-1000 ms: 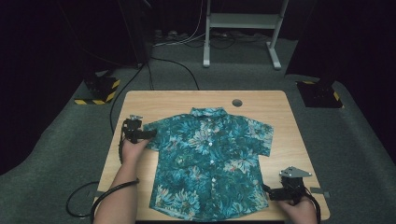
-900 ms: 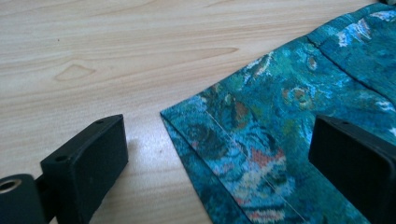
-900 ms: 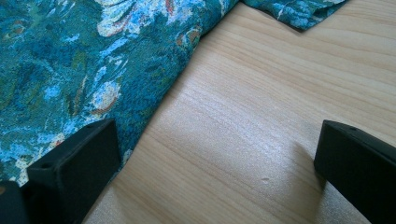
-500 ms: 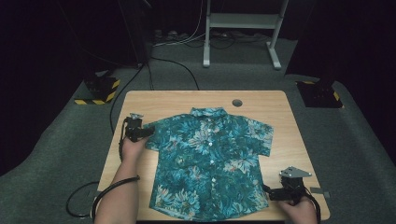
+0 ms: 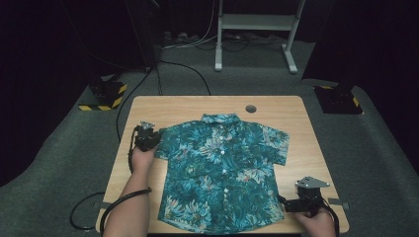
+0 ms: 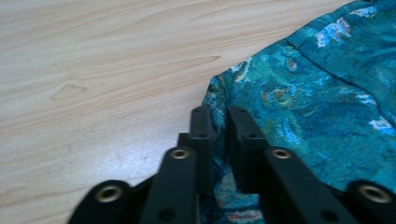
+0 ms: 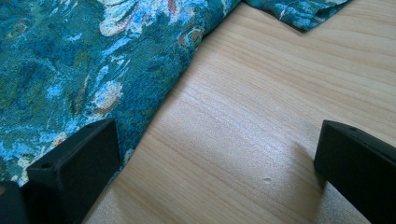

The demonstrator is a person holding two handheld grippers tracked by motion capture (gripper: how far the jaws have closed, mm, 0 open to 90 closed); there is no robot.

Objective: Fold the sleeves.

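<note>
Your left gripper (image 5: 146, 137) sits at the left sleeve of the shirt (image 5: 222, 168), near the bench's (image 5: 306, 143) left edge. Its jaws have just been closing and now pinch the sleeve hem: in the left gripper view the teal fabric (image 6: 299, 93) is bunched in the narrow gap between the two black jaws, bare wood off to one side of them.

The shirt lies flat, front up and buttoned, collar toward the far edge, hem toward the near edge, roughly centred on the bench.

Your right gripper (image 5: 296, 203) is low at the near right corner of the bench, just beside the shirt's bottom right hem. Its jaws stand wide: in the right gripper view one jaw rests over the fabric edge (image 7: 70, 70), the other well out over bare wood, nothing pinched between them.

A round grommet hole (image 5: 251, 108) sits near the far edge, clear of the collar.
</note>
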